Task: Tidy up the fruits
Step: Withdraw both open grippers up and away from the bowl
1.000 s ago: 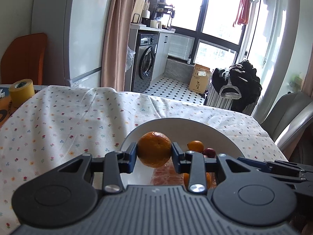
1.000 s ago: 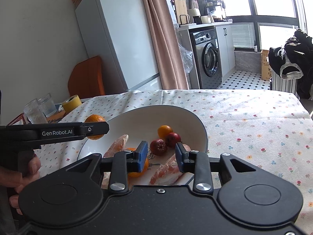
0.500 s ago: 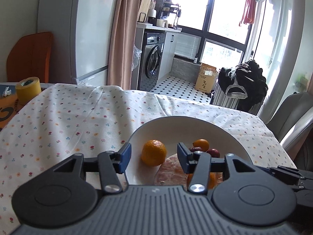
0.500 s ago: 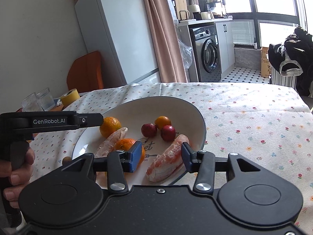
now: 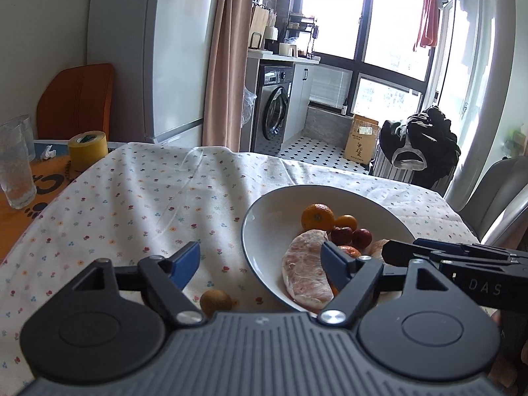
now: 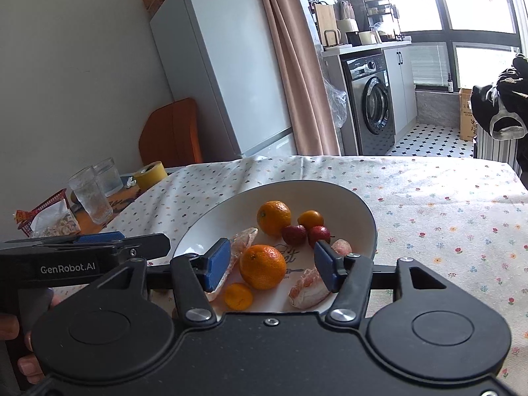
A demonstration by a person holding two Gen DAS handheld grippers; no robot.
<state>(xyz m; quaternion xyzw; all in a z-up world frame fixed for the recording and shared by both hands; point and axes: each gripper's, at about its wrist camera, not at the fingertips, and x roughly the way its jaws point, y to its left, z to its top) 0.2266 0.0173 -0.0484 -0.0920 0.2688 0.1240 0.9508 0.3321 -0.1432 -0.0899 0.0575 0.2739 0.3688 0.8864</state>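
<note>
Left tool (image 5: pixel 260 264) spread wide, empty, over a small brown round fruit (image 5: pixel 215 301) just outside the white bowl's (image 5: pixel 260 204) rim; right tool (image 6: pixel 270 264) spread over bowl's large orange (image 6: pixel 262 266); floral-clothed table (image 5: pixel 132 204) clear leftward

Near rim of the bowl (image 6: pixel 369 221) hidden behind the right tool (image 6: pixel 271 265) body in the right wrist view. Small orange fruit (image 6: pixel 238 295) and pomelo piece (image 6: pixel 308 287) beside that rim partly covered by the tool's fingers. In the left wrist view, brown fruit (image 5: pixel 216 302) left of the bowl cut by the left tool (image 5: pixel 260 265) body. Orange (image 5: pixel 348 251) in the bowl mostly behind a blue pad. Drinking glass (image 5: pixel 15 161) far left of the bowl clipped by the frame edge. Hand (image 6: pixel 19 349) left of the bowl mostly out of frame.
</note>
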